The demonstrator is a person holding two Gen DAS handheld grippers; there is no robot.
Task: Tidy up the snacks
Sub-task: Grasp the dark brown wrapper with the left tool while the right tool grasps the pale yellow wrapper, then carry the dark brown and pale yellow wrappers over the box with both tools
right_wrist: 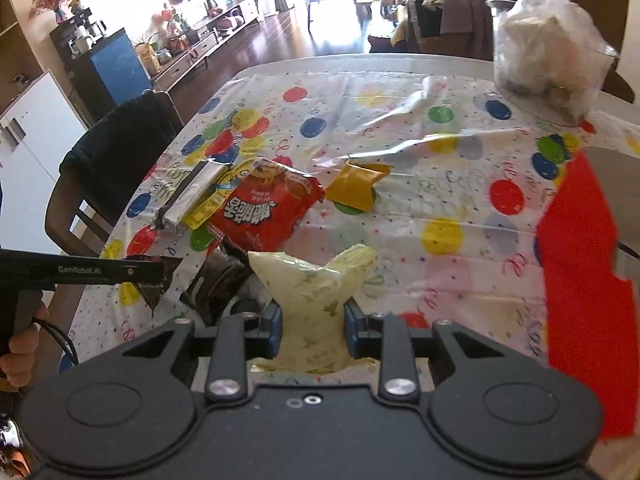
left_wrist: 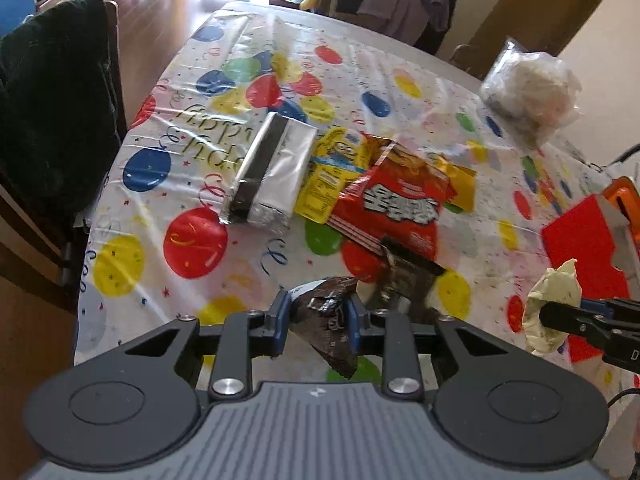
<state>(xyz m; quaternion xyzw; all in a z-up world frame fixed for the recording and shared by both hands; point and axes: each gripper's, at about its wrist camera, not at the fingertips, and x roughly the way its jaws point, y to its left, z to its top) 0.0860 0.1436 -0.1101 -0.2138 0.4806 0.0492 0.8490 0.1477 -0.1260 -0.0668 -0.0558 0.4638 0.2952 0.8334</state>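
Note:
My left gripper is shut on a small dark brown snack packet, lifted above the balloon-print tablecloth. My right gripper is shut on a pale yellow-green snack packet, which also shows at the right edge of the left wrist view. On the cloth lie a silver-and-black wrapped pack, a yellow packet, a red snack bag partly over it, and a dark packet just below the red bag. The left gripper and its brown packet appear at the left of the right wrist view.
A red container stands at the table's right side. A clear bag of white stuff sits at the far right corner, a small mustard-yellow packet mid-table. A chair with a dark garment stands at the left edge.

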